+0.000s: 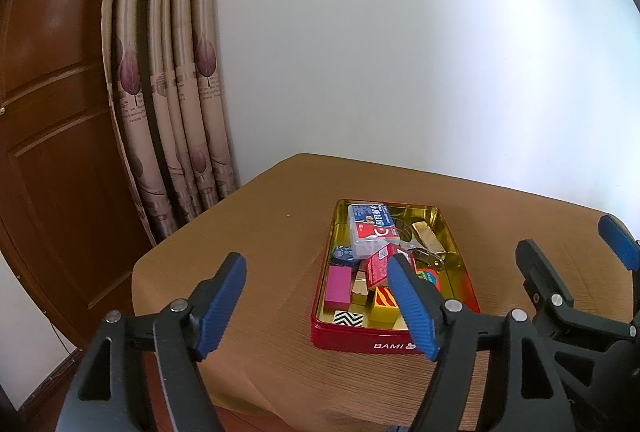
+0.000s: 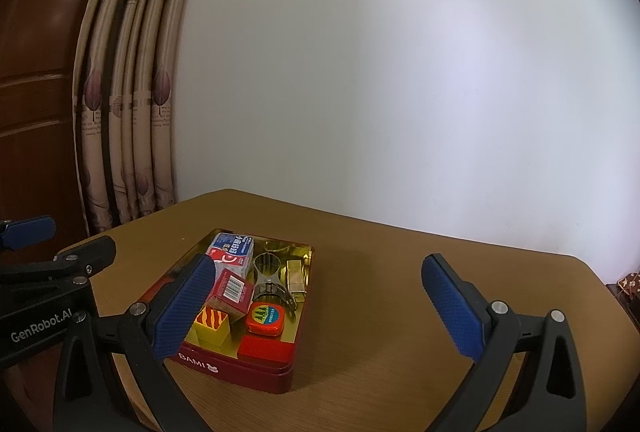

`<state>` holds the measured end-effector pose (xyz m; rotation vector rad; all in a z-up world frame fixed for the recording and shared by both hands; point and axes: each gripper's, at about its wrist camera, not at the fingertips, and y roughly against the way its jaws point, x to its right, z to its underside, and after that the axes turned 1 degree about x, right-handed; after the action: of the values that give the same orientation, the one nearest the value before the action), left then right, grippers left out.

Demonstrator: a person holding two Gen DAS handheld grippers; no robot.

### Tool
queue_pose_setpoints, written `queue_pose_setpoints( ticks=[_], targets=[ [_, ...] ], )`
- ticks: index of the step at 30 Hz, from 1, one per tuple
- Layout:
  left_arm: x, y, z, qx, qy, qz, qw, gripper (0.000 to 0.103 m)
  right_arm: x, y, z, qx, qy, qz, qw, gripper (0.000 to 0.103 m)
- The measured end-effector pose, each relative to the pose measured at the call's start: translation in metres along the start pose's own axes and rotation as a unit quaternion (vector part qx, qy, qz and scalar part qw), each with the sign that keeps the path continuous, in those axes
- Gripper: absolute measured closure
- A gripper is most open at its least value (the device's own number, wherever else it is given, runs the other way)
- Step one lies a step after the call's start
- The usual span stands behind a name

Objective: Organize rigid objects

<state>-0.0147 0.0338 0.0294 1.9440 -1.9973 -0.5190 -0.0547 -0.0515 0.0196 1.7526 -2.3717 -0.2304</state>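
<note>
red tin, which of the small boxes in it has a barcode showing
The red carton leaning mid-tin; its white barcode panel faces up, unlike the yellow striped box.

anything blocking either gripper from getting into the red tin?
Nothing visible does. The red tin sits lidless on the table, its contents exposed from above. The left gripper and right gripper both hang open and empty short of it, with only bare tabletop between.

Left tool (image 1: 320, 306) jaws wide apart, empty; right tool (image 2: 320, 306) likewise, both angled slightly down.
</note>
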Motion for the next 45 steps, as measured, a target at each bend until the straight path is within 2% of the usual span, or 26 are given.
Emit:
queue_pose_setpoints(
  ticks=[19,45],
  targets=[
    [0.002,-0.002,0.002,-0.005,0.005,-0.001,1.0,0.021,0.001,0.003,-0.002,0.009,-0.001,0.002,1.0,0.001],
    [0.002,-0.004,0.004,-0.011,0.0,0.004,0.9999,0.02,0.011,0.007,-0.007,0.014,-0.003,-0.001,1.0,0.001]
  ],
)
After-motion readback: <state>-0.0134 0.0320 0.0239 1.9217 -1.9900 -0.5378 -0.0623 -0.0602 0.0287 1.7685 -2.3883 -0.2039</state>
